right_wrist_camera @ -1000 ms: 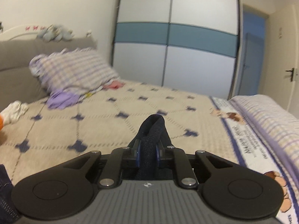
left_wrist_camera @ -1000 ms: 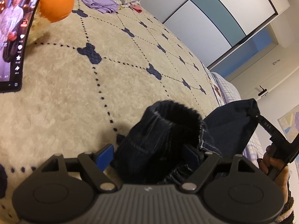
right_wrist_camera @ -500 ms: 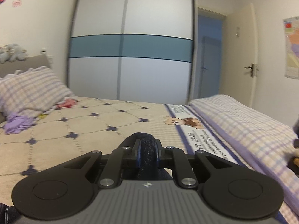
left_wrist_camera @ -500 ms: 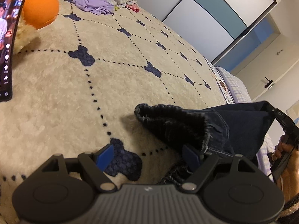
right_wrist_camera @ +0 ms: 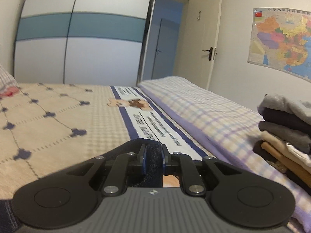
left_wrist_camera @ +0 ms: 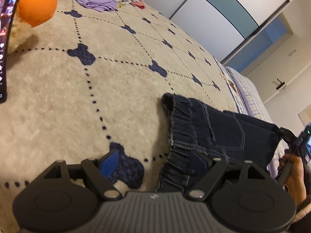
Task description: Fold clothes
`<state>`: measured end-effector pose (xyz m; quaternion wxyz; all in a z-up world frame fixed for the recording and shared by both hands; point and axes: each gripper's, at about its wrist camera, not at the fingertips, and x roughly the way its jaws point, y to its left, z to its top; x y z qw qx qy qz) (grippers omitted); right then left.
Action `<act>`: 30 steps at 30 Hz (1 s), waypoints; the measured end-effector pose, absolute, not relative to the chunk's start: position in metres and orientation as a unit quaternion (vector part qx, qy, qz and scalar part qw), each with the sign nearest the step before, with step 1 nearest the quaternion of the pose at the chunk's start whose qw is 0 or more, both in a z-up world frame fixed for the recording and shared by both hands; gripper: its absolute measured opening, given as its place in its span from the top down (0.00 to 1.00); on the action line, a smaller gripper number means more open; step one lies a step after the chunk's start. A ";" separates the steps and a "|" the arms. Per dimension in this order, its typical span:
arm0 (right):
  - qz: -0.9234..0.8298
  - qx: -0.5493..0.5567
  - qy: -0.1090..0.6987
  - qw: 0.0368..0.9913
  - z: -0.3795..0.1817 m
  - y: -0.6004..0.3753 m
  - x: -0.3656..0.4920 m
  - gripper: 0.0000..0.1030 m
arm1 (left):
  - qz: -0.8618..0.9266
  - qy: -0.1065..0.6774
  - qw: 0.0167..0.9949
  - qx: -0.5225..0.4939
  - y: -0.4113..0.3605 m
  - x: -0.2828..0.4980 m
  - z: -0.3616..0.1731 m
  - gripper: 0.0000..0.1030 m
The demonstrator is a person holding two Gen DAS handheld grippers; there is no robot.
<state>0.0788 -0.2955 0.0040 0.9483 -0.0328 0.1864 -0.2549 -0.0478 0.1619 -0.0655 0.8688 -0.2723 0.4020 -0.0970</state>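
Denim jeans [left_wrist_camera: 213, 128] still unfolded: my right gripper [right_wrist_camera: 153, 156] clamps a hem, left gripper [left_wrist_camera: 155, 162] gapes empty (folded stack [right_wrist_camera: 287, 132] waits far right).

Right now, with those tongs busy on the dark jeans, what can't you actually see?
- Jeans: legs and lower part, left wrist view, behind the left tongs.
- Pinched spot on the jeans: right wrist view, covered by the right tongs.
- Folded pile: cut off at the right edge.
- Phone screen: cut off at the left edge, blurred.
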 end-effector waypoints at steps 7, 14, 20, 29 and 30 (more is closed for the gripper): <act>-0.234 -0.037 0.216 0.947 0.000 -0.299 0.077 0.77 | -0.109 0.414 0.867 -0.254 0.153 -0.048 -0.069 0.21; -0.234 -0.008 0.205 0.950 0.016 -0.300 0.057 0.57 | -0.107 0.422 0.864 -0.253 0.149 -0.048 -0.069 0.20; -0.220 -0.018 0.174 0.960 0.034 -0.287 0.037 0.52 | -0.088 0.447 0.850 -0.264 0.154 -0.056 -0.074 0.20; -0.115 -0.040 0.184 0.975 0.041 -0.237 0.017 0.49 | -0.112 0.440 0.852 -0.261 0.147 -0.060 -0.074 0.22; -0.097 -0.041 0.192 0.976 0.039 -0.229 0.017 0.49 | -0.116 0.435 0.854 -0.259 0.145 -0.061 -0.072 0.22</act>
